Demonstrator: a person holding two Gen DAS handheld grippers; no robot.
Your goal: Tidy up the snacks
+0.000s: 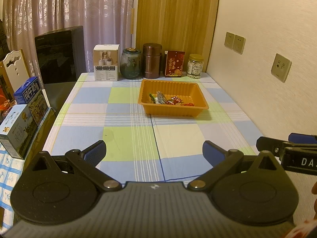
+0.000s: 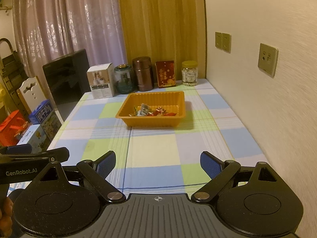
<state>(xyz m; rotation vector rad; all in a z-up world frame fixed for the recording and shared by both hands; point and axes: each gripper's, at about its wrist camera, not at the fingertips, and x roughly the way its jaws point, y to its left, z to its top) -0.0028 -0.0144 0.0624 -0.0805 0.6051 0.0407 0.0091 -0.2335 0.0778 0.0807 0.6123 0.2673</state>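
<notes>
An orange plastic tray (image 1: 201,96) (image 2: 126,107) sits on the checked tablecloth toward the far side of the table. Several wrapped snacks (image 1: 168,100) (image 2: 150,111) lie in its near part. My left gripper (image 1: 154,152) hovers over the near end of the table, open, with nothing between its blue pads. My right gripper (image 2: 157,163) is beside it to the right, also open and empty, well short of the tray. In the left wrist view, part of the right gripper shows at the right edge; the left one shows at the left edge of the right wrist view.
Along the far edge stand a white box (image 1: 106,62), a dark ceramic jar (image 1: 131,63), a brown canister (image 1: 152,60), a red box (image 1: 174,63) and a clear jar with a yellow lid (image 1: 195,66). Milk cartons (image 1: 29,97) stand at the left. A wall with sockets (image 1: 281,67) runs along the right.
</notes>
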